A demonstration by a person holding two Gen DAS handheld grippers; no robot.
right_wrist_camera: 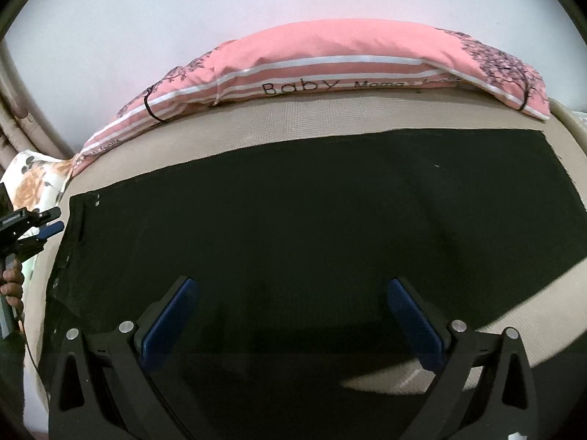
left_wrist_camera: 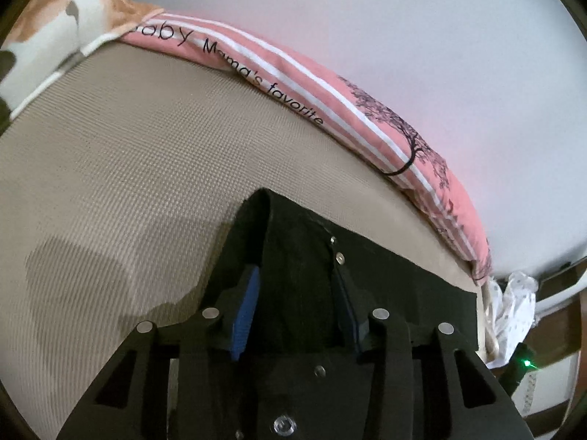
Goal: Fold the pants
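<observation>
A: Pants [right_wrist_camera: 312,220], black, are spread flat across the middle of the right wrist frame on the beige mesh surface [right_wrist_camera: 330,117]. We've got the right gripper [right_wrist_camera: 291,315] hovering over them, fingers wide apart, nothing between.

B: And the left gripper [left_wrist_camera: 293,304]? We see its blue pads [left_wrist_camera: 246,311] partly apart at lower center, pants cloth between them, but can't tell if it's pinched. Pink striped pillow [left_wrist_camera: 330,102] runs behind.

Left wrist camera is looking close along the pants [left_wrist_camera: 385,275] waistband; right wrist camera is facing the pillow [right_wrist_camera: 330,62], sharing both.
</observation>
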